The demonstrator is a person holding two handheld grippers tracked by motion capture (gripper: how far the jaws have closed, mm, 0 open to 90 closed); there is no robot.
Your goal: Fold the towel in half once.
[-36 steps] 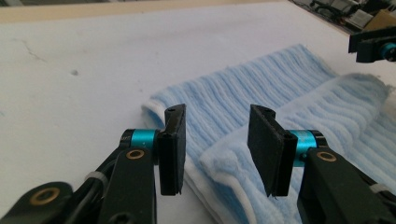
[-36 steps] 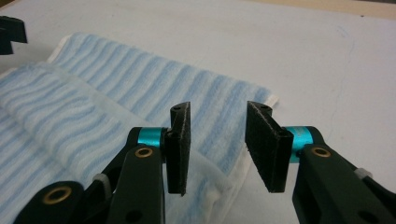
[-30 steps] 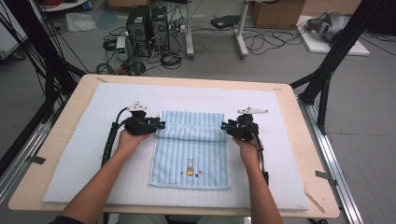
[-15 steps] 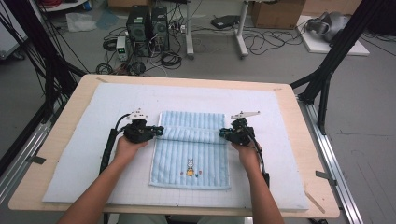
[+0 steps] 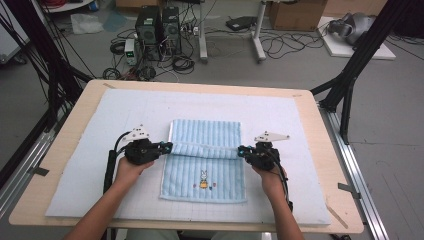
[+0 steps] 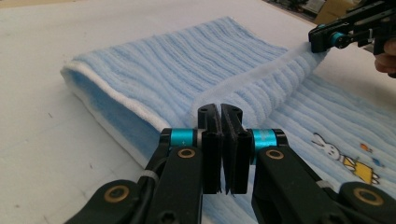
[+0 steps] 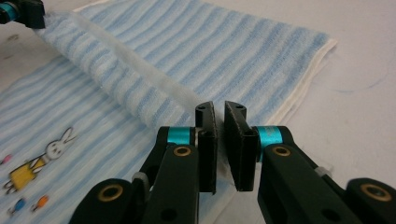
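Pale blue striped terry: the towel lies flat mid-table on the white mat, rabbit motif toward you, with its far edge folded over and drawn toward you into a raised ridge across the middle.

Your left gripper holds the left end of that ridge; in the left gripper view its fingers are pressed together on the folded edge. Your right gripper holds the right end; in the right gripper view its fingers stand slightly apart with white hem between them, a thinner bite.

Step in hand, as judged: carrying the far edge over to meet the near hem.

- Keep both hands level and moving at one pace, so the ridge stays square to the stripes.
- The right pinch looks shallow; watch for slip there.
- Keep the cloth taut between the grippers, low over the table.
- Lay the edge flush on the near hem before you release.
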